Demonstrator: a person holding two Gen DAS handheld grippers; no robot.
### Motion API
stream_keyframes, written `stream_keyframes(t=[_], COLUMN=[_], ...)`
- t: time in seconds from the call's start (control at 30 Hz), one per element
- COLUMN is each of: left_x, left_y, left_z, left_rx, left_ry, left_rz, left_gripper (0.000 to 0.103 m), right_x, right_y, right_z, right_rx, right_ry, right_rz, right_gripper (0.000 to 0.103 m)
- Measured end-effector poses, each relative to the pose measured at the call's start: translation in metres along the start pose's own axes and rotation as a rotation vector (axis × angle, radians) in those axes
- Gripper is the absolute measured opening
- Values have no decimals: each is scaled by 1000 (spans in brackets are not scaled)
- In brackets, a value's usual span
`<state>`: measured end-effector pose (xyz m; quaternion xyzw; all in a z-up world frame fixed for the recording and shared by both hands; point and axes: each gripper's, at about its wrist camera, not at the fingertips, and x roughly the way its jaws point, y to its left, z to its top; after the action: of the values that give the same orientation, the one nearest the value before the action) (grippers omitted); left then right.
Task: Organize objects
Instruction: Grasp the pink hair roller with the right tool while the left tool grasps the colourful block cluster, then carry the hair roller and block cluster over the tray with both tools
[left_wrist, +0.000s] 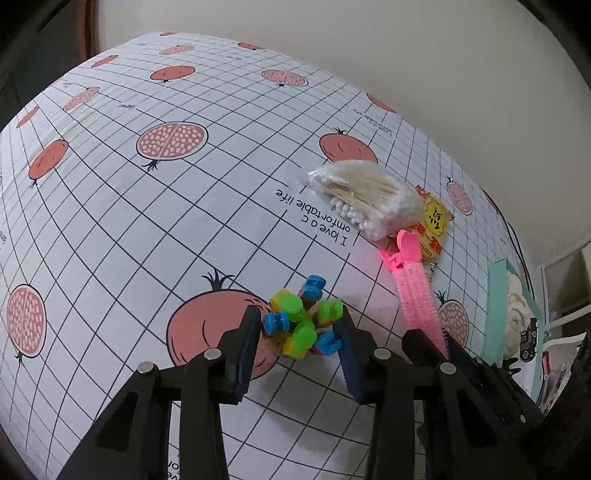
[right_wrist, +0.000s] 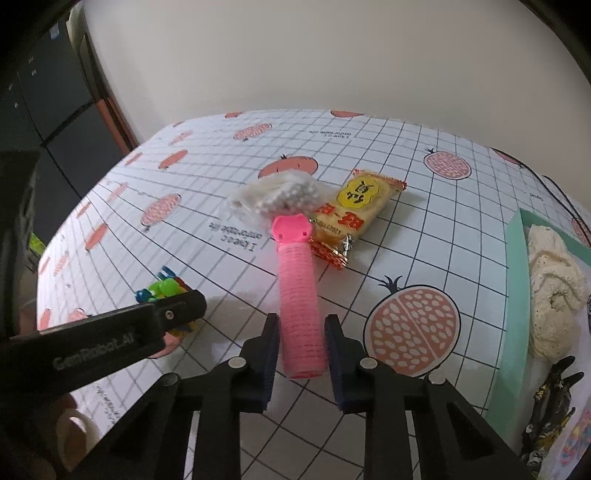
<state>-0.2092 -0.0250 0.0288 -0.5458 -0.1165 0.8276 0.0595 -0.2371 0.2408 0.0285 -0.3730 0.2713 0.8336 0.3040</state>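
On the pomegranate-print tablecloth (left_wrist: 147, 221), the left gripper (left_wrist: 301, 332) stands open around a cluster of plastic building pieces (left_wrist: 301, 325). Just beside the cluster, the right gripper (right_wrist: 301, 354) brackets a pink hair roller (right_wrist: 299, 314), contact unclear. The roller looks light, ridged and springy; grip mid-barrel.

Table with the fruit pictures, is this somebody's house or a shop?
Probably a home. The table wears a pomegranate-print cloth and holds everyday bits: a bag of cotton swabs, a snack packet and a pink hair roller.
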Motion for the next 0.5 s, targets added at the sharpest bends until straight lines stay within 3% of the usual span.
stream_keyframes(t=[0.5], left_x=[-29], left_y=[-15], left_z=[12], left_rx=[-2], left_ry=[-76], left_rz=[-32], left_gripper=[42], right_x=[-53], right_y=[-12], right_z=[15], right_rx=[47], right_ry=[-116], right_rz=[91], right_gripper=[26])
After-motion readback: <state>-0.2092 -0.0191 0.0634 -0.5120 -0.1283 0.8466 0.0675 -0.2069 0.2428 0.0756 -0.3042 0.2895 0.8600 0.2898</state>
